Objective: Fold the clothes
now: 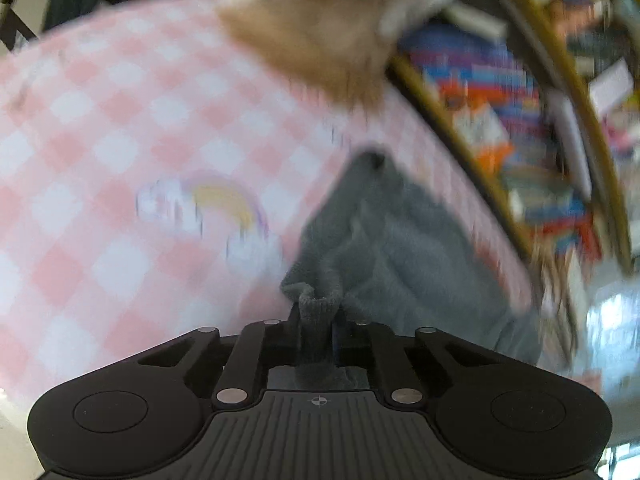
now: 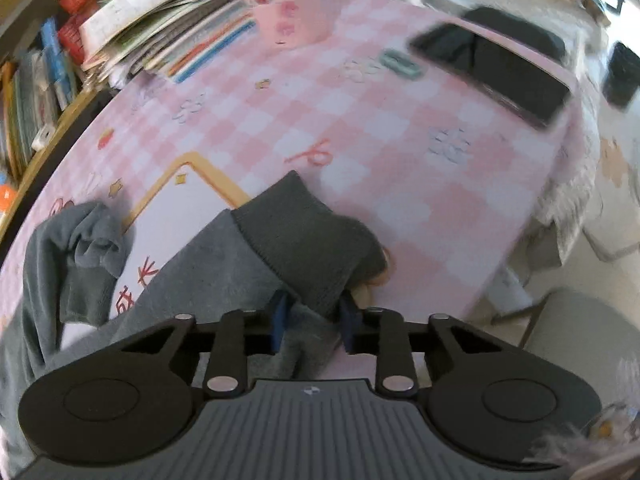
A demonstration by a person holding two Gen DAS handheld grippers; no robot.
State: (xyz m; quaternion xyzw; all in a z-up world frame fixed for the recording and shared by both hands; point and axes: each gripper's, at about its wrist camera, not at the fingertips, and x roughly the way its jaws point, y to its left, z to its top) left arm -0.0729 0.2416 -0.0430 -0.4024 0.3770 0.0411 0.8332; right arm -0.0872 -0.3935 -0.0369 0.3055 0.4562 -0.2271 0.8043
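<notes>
A grey sweater (image 1: 384,240) lies on a table with a pink checked cloth (image 1: 120,128). My left gripper (image 1: 318,316) is shut on a ribbed edge of the sweater, which stretches away to the right; this view is blurred. In the right wrist view the sweater (image 2: 200,272) spreads left, one part bunched (image 2: 80,240). My right gripper (image 2: 314,312) is shut on its dark ribbed cuff (image 2: 308,240), which folds over the blue fingers (image 2: 280,316).
A bookshelf full of books (image 1: 500,120) stands past the table's right edge in the left view. A stack of books (image 2: 160,32), a dark tablet (image 2: 492,72) and a small case (image 2: 400,62) lie on the table's far side. A tan furry thing (image 1: 320,32) is at the top.
</notes>
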